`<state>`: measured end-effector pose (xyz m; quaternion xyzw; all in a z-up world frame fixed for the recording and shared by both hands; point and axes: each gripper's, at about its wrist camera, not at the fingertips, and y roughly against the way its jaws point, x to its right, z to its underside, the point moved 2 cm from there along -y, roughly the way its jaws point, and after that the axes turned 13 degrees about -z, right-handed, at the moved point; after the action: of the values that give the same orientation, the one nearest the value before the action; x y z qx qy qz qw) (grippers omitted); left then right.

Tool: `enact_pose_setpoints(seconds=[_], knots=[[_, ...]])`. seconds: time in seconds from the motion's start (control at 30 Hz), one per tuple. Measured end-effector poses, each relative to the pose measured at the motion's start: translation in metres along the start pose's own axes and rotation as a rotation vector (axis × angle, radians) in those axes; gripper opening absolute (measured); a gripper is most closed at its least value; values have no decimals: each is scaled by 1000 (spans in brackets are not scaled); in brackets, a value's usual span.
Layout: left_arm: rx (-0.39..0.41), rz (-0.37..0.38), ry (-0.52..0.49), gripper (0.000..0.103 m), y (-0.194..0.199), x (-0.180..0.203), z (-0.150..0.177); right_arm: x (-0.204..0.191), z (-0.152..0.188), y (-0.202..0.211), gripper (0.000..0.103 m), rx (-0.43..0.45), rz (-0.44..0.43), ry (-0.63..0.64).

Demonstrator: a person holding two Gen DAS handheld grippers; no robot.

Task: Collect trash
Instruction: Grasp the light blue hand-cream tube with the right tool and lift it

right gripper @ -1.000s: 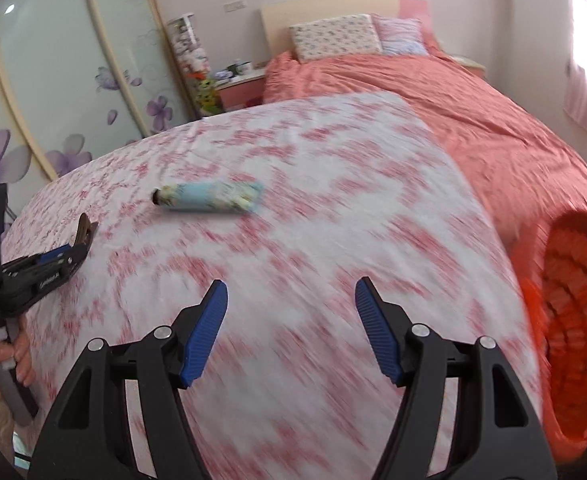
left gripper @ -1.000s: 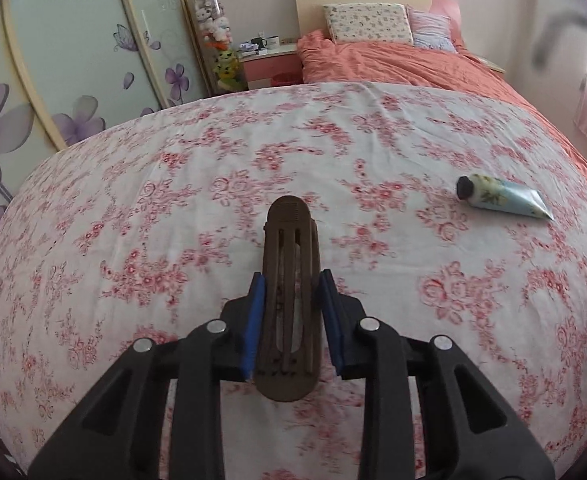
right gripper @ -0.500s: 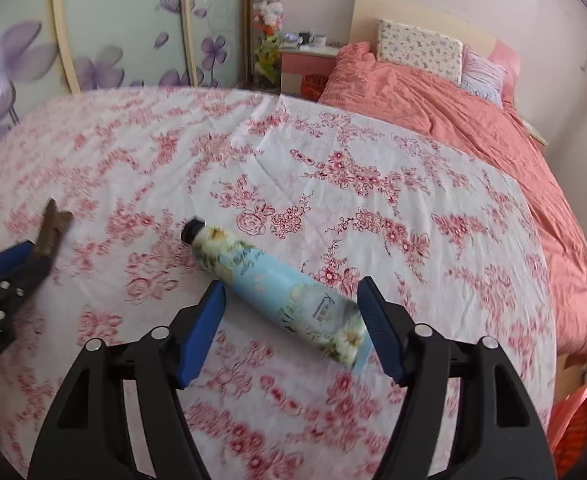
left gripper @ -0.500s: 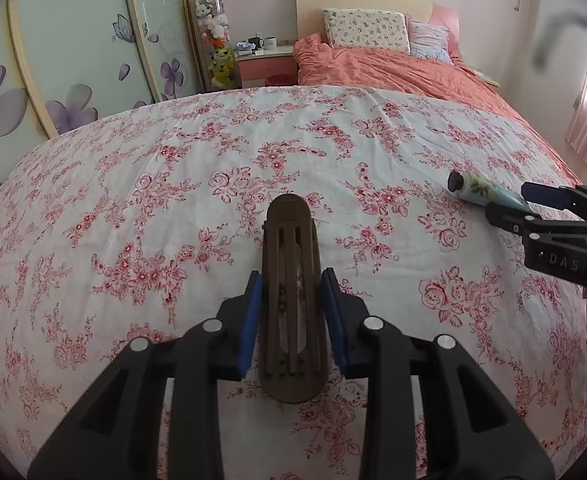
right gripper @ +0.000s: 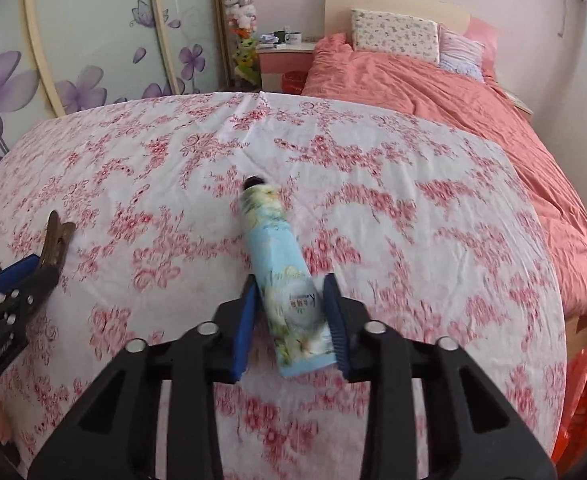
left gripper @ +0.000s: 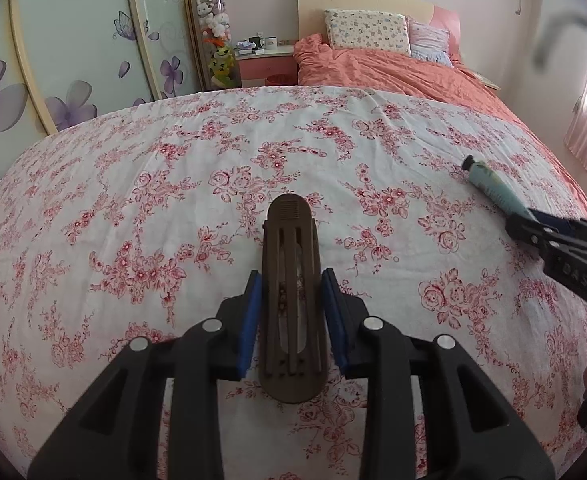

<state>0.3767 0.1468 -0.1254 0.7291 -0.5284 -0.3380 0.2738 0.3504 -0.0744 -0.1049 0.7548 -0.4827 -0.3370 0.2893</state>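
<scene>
A pale blue cream tube [right gripper: 283,276] with a flower print and a black cap lies on a floral bedspread [right gripper: 413,208], its cap end pointing away toward the far edge of the cloth. The right gripper [right gripper: 291,322] has come in over the tube's flat, crimped tail, so the tube runs lengthwise out between the two blue pads. The jaws are closing, with the tail between them; the right-hand pad looks to be touching the tube, while the left-hand pad seems to stand a little apart, so the grip does not yet look firm. Taking the flat tail, not the round body, likely gives the pads something thin and easy to pinch.

Well apart to the left, the left gripper [left gripper: 291,312] clamps a dark brown slotted clip [left gripper: 291,280] (it looks like a hair clip) by its long sides, the rounded tip sticking out forward above the cloth. This piece seems already collected and simply held while the other hand works.

At the lower right edge of the right wrist view, an orange basket [right gripper: 585,392] sits beside the bed, probably where the trash goes.
</scene>
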Motion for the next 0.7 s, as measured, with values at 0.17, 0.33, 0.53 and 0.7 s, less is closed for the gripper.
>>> enact_pose_setpoints(seconds=[0.17,0.33,0.53,0.7], knots=[[7,18,-16,30,6,3,4,13,34,30,13,13,-23,-43],[15,68,-44,30,18,7,17,20,63,56,14,9,-69,-77],[-10,103,-10,38,21,4,20,22,54,51,36,23,-90,-125],[-24,94,15,43,14,4,12,25,42,39,36,32,-80,-140]])
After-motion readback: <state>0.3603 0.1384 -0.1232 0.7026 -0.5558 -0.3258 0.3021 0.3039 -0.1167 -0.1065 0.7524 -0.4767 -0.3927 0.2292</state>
